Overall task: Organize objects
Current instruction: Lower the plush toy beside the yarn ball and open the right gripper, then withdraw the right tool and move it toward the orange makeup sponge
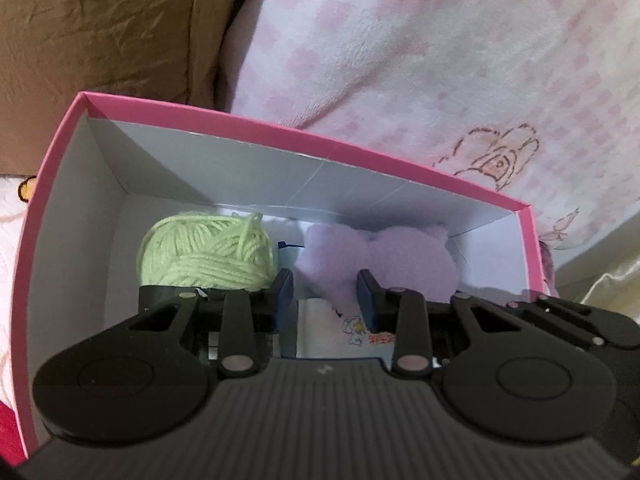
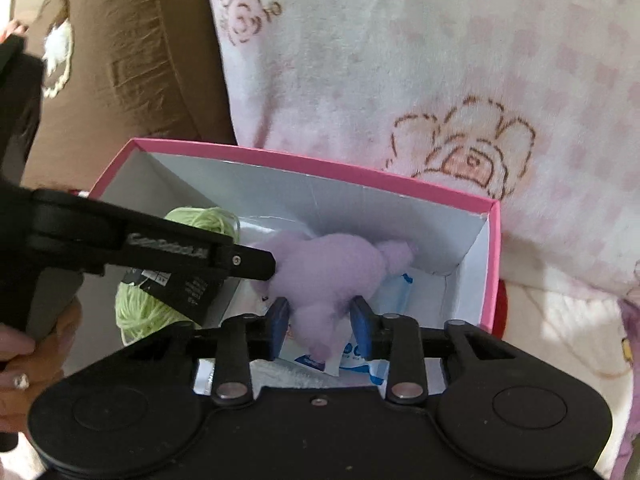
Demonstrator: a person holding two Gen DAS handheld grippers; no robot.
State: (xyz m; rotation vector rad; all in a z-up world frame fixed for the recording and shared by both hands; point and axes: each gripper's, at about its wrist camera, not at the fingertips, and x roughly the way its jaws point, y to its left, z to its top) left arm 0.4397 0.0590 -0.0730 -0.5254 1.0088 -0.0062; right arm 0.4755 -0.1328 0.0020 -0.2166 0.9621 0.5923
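Pink floral blanket (image 1: 440, 80), brown cushion (image 1: 100, 32)

Both wrist views steeply downward, close over the pink box (image 1: 280, 128), shared interior, right view further right.

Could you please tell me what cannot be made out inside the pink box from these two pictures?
- Printed packets under the purple plush: both views, text too small, plush and tongs cover them.
- Green yarn ball: right wrist view, crossed by the left tongs; its label is unreadable.
- Box floor, near side: left wrist view, hidden by the tongs' body.
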